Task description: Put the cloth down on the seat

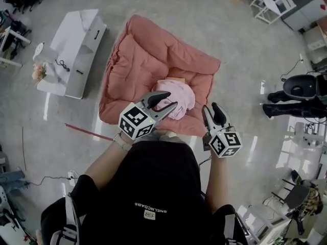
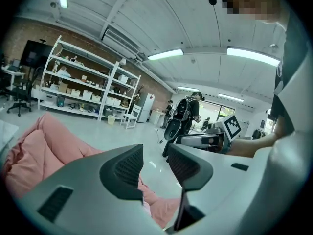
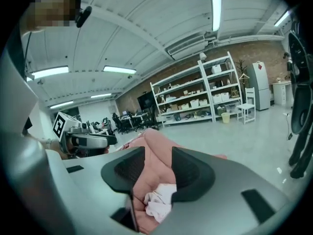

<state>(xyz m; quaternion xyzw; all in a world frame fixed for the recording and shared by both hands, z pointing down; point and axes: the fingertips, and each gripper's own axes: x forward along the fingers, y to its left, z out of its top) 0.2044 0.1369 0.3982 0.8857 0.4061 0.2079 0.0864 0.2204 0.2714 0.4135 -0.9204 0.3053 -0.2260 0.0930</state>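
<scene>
From your head view, the cloth (image 1: 180, 97) lies bunched on the pink seat (image 1: 138, 60). Your left gripper (image 1: 164, 102) overlaps it, and your right gripper (image 1: 212, 112) is near its right edge. Your left gripper view shows those jaws apart with nothing between them, only floor beyond. Your right gripper view shows its jaws apart and empty too, with the cloth lying past them on the seat.

The left forearm (image 1: 104, 162) and right forearm (image 1: 217, 180) reach forward. The left hand-held gripper (image 1: 165, 102) and right hand-held gripper (image 1: 210, 111) point slightly downward, jaws apart, gripping nothing.
</scene>
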